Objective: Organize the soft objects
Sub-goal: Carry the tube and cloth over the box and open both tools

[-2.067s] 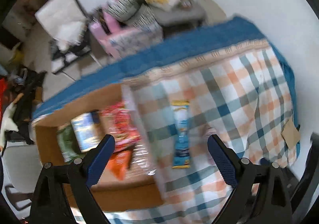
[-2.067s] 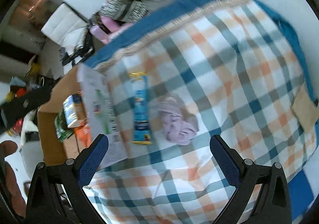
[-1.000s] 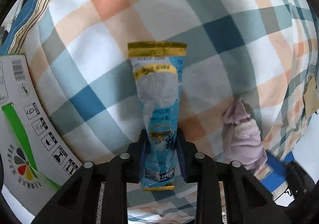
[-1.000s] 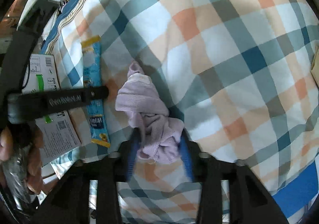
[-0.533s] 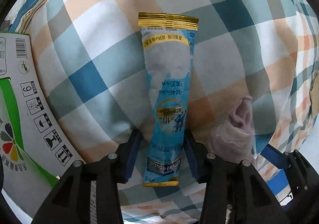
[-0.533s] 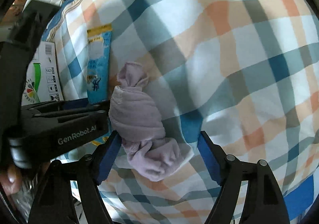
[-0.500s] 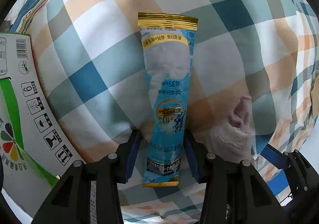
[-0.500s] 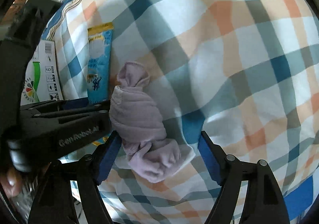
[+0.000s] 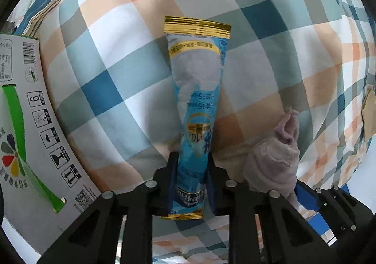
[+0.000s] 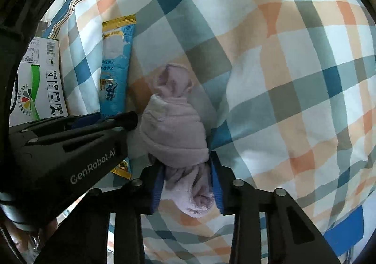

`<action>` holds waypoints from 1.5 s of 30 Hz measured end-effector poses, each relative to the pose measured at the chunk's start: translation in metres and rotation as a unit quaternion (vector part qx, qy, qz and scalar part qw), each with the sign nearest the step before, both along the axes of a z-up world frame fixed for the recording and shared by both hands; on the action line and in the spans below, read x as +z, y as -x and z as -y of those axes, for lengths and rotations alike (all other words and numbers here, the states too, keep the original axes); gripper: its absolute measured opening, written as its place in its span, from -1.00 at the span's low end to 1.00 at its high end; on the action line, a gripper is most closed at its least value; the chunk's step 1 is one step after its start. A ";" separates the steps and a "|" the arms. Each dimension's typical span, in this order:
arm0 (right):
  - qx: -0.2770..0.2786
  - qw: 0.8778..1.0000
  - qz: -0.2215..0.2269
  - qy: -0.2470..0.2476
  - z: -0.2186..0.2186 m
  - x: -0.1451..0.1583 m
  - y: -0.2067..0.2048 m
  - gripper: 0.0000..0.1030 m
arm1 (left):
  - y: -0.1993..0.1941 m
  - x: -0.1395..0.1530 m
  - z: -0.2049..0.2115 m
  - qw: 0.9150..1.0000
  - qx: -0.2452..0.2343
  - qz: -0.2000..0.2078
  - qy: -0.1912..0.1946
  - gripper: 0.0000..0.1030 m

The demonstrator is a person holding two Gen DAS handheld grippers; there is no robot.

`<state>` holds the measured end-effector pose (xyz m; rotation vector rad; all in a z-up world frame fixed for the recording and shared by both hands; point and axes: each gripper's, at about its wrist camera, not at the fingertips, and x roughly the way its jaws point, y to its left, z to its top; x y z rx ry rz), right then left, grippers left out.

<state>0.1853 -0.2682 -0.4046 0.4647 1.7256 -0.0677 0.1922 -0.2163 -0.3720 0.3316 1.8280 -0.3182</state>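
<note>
glossy blue packet [image 9: 197, 108] pinched flat in left jaws; right jaws squeeze lumpy lilac sock roll [image 10: 176, 132].

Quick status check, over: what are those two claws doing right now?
Left gripper shut on blue packet. Right gripper shut on lilac sock bundle. Both on plaid blanket. Nothing blocking.

Glossy foil pouch [image 9: 196, 108], soft knit sock bundle [image 10: 175, 132], matt woven plaid cloth [image 9: 105, 71], printed cardboard box flap [image 9: 35, 123].

Checked bedding filling the view

A plaid blanket [image 9: 117, 57] in orange, teal and white is lying across a blue sheet [image 10: 345, 233], with a printed cardboard flap [image 9: 25, 123] resting at the left.
</note>
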 end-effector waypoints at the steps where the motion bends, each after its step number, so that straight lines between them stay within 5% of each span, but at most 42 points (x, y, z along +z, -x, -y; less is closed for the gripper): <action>1: -0.001 1.000 0.000 0.001 0.000 0.001 0.001 -0.34 | 0.001 0.002 0.001 1.000 -0.003 0.001 0.000 -0.66; 6: -0.002 1.000 -0.002 0.001 0.002 0.004 0.000 -0.32 | 0.006 -0.003 0.003 1.000 -0.019 -0.009 0.004 -0.55; 10: 0.008 1.000 -0.003 -0.005 -0.001 0.003 -0.006 0.00 | 0.001 -0.008 0.000 0.999 -0.026 -0.022 0.012 -0.52; 14: 0.003 1.000 -0.010 -0.010 0.004 -0.006 -0.007 0.01 | -0.010 -0.015 -0.002 0.999 -0.017 -0.030 0.006 -0.53; 24: -0.019 1.000 0.003 -0.018 0.025 0.007 -0.005 -0.42 | -0.013 0.003 -0.014 0.999 0.020 0.004 0.027 -0.64; 36: -0.013 0.998 0.068 -0.008 0.035 0.096 0.016 -0.52 | -0.008 0.118 -0.053 0.984 0.058 0.073 0.149 -0.65; 45: 0.028 0.989 0.146 -0.022 -0.004 0.185 0.004 -0.52 | -0.008 0.200 -0.142 0.966 0.102 0.139 0.193 -0.65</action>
